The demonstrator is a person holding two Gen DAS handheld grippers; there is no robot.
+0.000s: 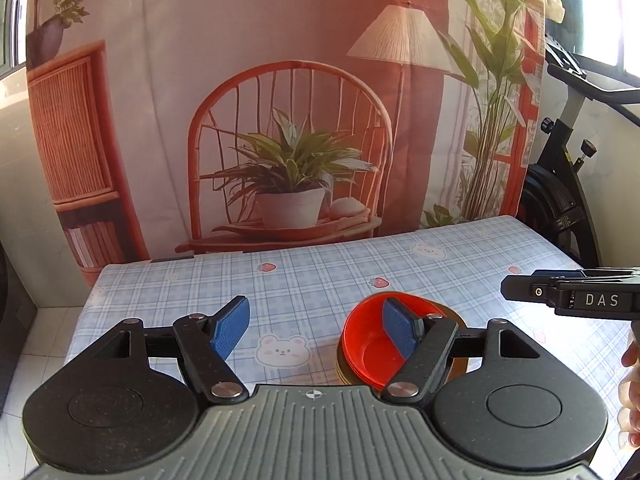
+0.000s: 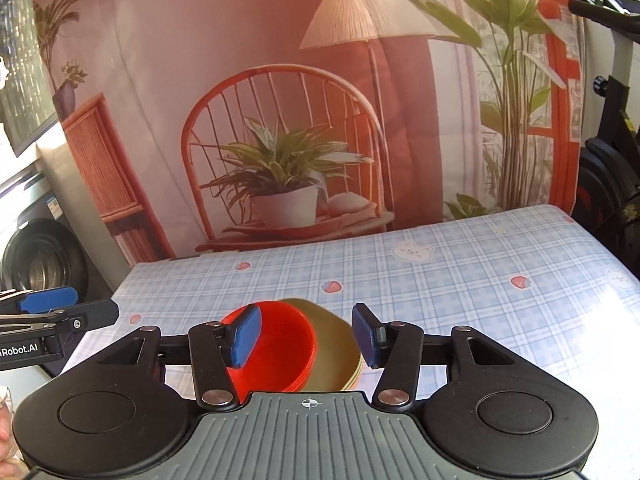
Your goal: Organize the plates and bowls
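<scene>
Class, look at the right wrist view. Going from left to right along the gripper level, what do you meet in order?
Left gripper → right gripper's left blue pad → red bowls → yellow plates → right gripper's right blue pad.

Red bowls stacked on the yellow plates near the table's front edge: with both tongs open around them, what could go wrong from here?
1. The red bowls sit off-centre on the yellow plates, so a one-sided grab might tip or slide the stack.
2. The stack sits close to the table front edge; a nudge could push it off.
3. The left tongs and right tongs crowd the same stack and could collide.
</scene>
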